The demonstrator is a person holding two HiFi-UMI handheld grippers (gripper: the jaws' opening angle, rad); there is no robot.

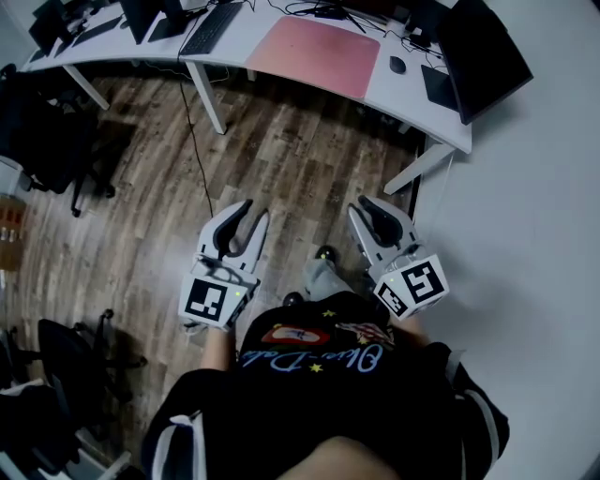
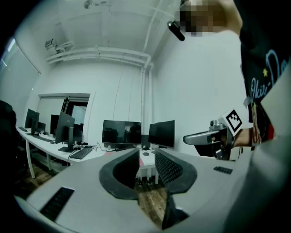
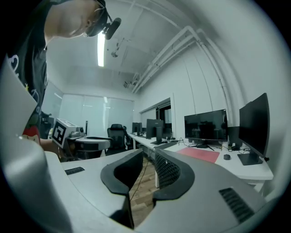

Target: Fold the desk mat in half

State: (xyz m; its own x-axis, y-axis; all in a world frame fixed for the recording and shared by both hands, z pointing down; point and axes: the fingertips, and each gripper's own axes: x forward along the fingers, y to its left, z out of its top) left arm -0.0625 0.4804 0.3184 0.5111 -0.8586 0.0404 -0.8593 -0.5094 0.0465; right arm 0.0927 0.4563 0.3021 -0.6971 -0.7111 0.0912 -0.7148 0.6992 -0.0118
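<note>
Wood-plank floor (image 1: 281,159) fills the middle of the head view, with a long white desk (image 1: 412,94) curving along the far side of the room. A pink mat (image 1: 314,44) lies flat and unfolded on the desk, reaching close to its front edge. A keyboard (image 1: 211,28) sits to the mat's left and a mouse (image 1: 397,65) just off its right edge. A dark monitor (image 1: 483,52) stands toward the desk's right end. Black chairs (image 1: 47,131) stand at the left of the floor.

The person stands well back from the desk, holding both grippers out over the floor at about waist height. The left gripper (image 1: 255,208) has its jaws slightly spread, and its own view shows only floor and desk legs through the gap. The right gripper (image 1: 367,202) also has its jaws a little apart with nothing between them. Neither gripper touches the mat; both are well apart from it.
</note>
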